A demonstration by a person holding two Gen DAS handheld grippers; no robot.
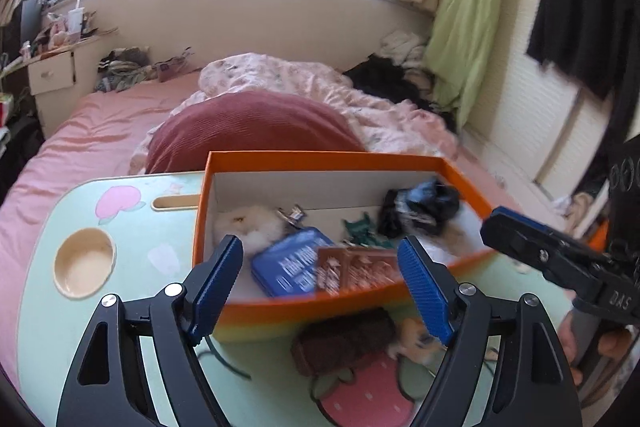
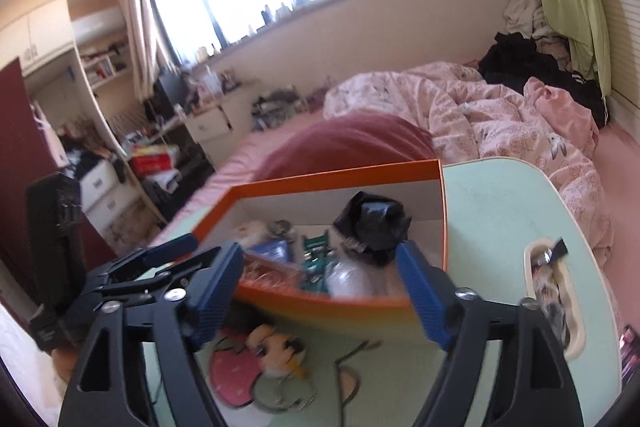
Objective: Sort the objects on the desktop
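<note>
An orange box (image 1: 320, 163) stands on the mint-green lap table (image 1: 44, 267). It holds a white fluffy thing (image 1: 248, 223), a blue tin (image 1: 292, 263), a brown packet (image 1: 356, 271), green clips (image 1: 360, 227) and a black bundle (image 1: 420, 207). In front of the box lie a brown fuzzy object (image 1: 344, 341) and a small plush doll (image 1: 416, 341). My left gripper (image 1: 320, 243) hangs open over the box's near wall, empty. My right gripper (image 2: 320, 247) is open too, just above the near rim of the box (image 2: 340, 173), close to the black bundle (image 2: 372, 223). The doll (image 2: 276, 347) lies below it.
The table sits on a pink bed with a red cushion (image 1: 256, 131) and a crumpled quilt (image 1: 360, 99) behind the box. A round cup recess (image 1: 84, 263) lies at the table's left. A slot (image 2: 552, 279) at its right holds small items. The two grippers hang side by side.
</note>
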